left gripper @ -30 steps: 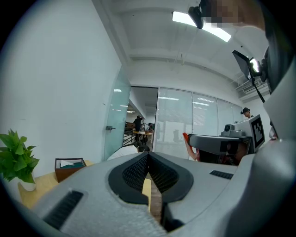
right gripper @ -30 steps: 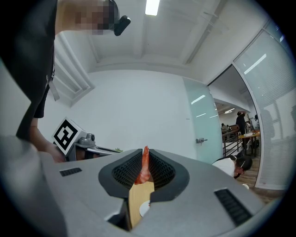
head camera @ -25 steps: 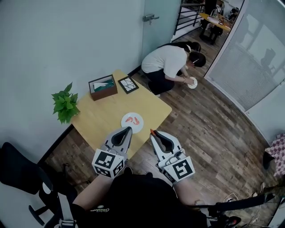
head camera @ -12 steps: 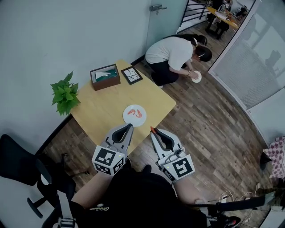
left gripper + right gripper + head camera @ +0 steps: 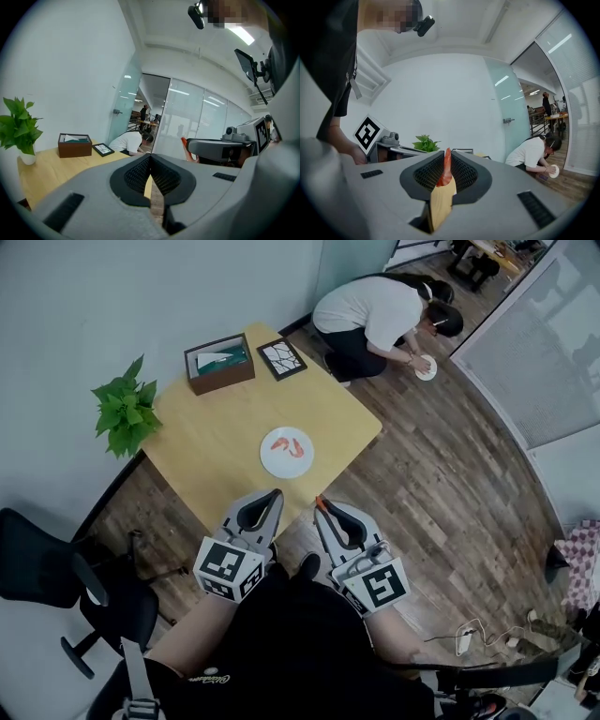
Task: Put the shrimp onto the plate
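Jutting from right claw (image 5: pixel 449 158): shrimp (image 5: pixel 446 171)

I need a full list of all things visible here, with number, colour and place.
table: one, yellow wood, centre
plate: one, white, on table
plate shrimps: apparently two, orange, on plate
plant: one, green, table's left corner
tissue box: one, brown, far edge
picture frame: one, black, beside box
chair: one, black, left floor
crouching person: one, white shirt, beyond table
left claw: one, grey, shut, empty
right claw: one, grey, shut on orange held shrimp
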Tool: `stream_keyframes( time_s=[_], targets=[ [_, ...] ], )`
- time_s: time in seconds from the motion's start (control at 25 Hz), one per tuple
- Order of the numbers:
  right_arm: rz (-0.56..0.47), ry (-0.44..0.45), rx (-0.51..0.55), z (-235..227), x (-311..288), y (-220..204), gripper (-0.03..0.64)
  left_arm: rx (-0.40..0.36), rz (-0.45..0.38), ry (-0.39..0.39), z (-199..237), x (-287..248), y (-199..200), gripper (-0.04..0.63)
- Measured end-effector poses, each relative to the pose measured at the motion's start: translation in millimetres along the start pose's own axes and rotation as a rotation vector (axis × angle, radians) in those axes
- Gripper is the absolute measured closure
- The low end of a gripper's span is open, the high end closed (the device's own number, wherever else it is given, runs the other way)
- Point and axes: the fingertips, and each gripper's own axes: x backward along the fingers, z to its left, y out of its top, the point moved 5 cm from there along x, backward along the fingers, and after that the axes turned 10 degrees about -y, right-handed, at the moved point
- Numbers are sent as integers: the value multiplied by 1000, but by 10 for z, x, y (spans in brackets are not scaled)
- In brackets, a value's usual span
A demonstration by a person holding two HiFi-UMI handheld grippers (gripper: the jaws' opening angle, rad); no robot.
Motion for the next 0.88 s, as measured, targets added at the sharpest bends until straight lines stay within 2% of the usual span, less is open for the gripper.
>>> stream_keyframes(
  time_s=[0.44, 0.88],
  targets=[
    [77, 19, -34, -11, -120, -303, 574, 53, 45, 12, 98, -58, -267, 594],
    [109, 35, -37, -53, -369, -393, 574, 68, 56, 43, 326, -106, -293, 594]
  ],
)
